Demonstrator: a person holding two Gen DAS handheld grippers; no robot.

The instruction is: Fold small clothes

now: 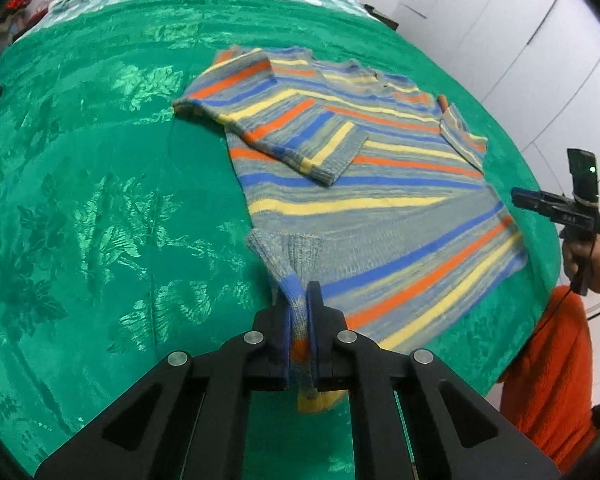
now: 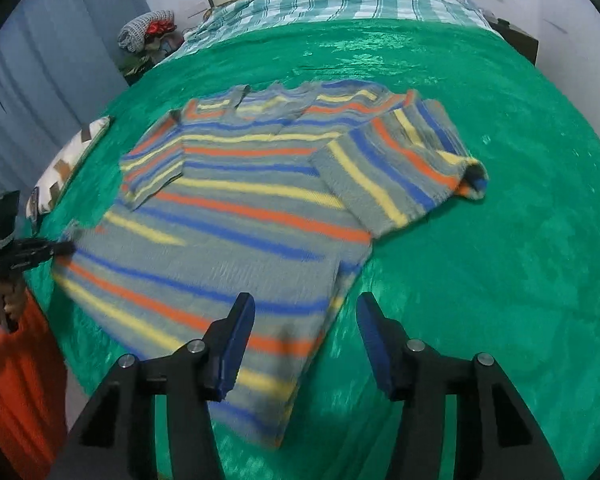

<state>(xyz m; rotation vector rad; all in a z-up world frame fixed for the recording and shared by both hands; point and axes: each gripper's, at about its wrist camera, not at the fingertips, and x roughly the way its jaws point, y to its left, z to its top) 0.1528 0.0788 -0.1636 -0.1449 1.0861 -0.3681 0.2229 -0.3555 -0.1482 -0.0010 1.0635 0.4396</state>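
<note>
Nearest, the left gripper (image 1: 302,320) has its fingers clamped on the near-left hem corner of the striped sweater (image 1: 380,184), bunching the knit. The right gripper (image 2: 306,340) stands with fingers apart over the near-right hem corner, gripping nothing. The sweater lies flat on the green bedspread (image 2: 500,120), sleeves folded inward. Soft, limp and light, it probably handles best by its hem corners.

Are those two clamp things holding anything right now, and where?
The left gripper pinches the striped sweater by its near bottom hem corner. The right gripper is open above the other hem corner, holding nothing.
</note>
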